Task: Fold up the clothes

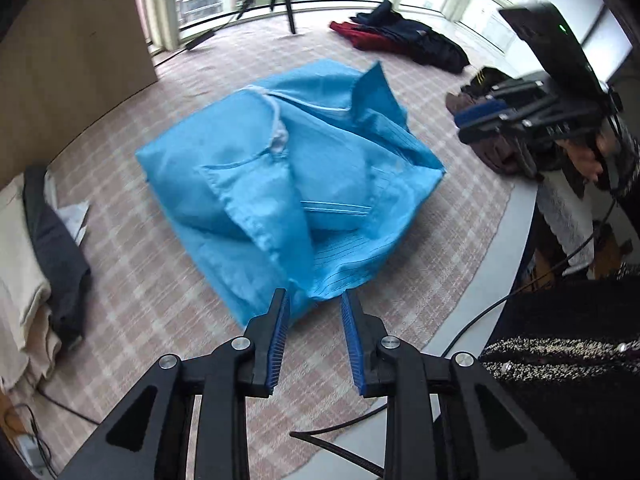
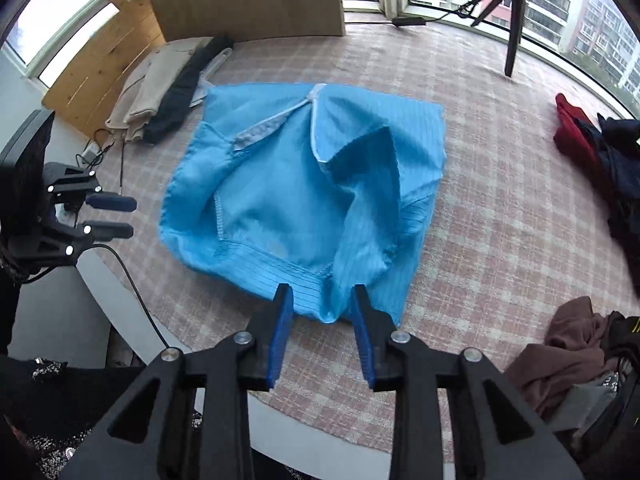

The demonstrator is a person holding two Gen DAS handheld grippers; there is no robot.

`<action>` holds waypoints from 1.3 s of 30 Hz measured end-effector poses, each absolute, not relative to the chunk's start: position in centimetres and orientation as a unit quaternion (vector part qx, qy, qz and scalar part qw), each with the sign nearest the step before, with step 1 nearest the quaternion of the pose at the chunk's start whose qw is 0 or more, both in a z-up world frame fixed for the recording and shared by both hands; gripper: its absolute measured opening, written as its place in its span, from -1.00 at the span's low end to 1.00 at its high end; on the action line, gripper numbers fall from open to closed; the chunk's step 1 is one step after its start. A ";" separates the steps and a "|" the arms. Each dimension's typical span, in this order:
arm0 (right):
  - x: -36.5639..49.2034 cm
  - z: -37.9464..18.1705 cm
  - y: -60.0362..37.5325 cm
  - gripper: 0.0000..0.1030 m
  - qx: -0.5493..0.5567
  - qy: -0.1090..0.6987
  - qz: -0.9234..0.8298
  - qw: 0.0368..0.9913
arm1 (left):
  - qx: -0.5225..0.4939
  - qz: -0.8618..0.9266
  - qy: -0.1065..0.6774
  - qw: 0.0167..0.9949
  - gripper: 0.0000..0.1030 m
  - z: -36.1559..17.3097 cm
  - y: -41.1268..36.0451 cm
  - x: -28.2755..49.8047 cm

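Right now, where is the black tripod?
The black tripod stands at the far edge of the plaid rug by the windows, upper right in the right wrist view, beyond the blue garment; in the left wrist view it is top centre.

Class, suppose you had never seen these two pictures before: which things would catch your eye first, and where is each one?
First comes the bright blue garment, lying crumpled in the middle of the pink checked tablecloth. Next come the open left gripper and open right gripper, each with blue pads, poised at the garment's near edge. A red and navy pile of clothes lies at the table's far side by the windows.
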State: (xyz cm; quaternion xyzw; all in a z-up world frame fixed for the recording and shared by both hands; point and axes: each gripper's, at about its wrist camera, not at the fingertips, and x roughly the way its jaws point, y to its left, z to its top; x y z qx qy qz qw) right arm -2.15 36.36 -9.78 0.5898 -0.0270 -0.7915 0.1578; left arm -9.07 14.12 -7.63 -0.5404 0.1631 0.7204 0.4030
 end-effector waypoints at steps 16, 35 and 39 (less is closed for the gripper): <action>-1.6 -12.0 23.7 -0.24 0.542 0.236 -0.754 0.287 | -0.634 0.684 0.055 0.357 -0.36 -13.2 17.0 -12.8; -1.2 -8.9 27.9 -0.95 0.435 0.322 -0.810 0.225 | -0.501 0.771 -0.166 0.355 -1.00 -6.8 12.0 -15.0; -1.7 -8.8 29.3 -0.95 0.427 0.317 -0.831 0.162 | -0.474 0.765 -0.235 0.367 -0.99 -8.4 12.9 -16.0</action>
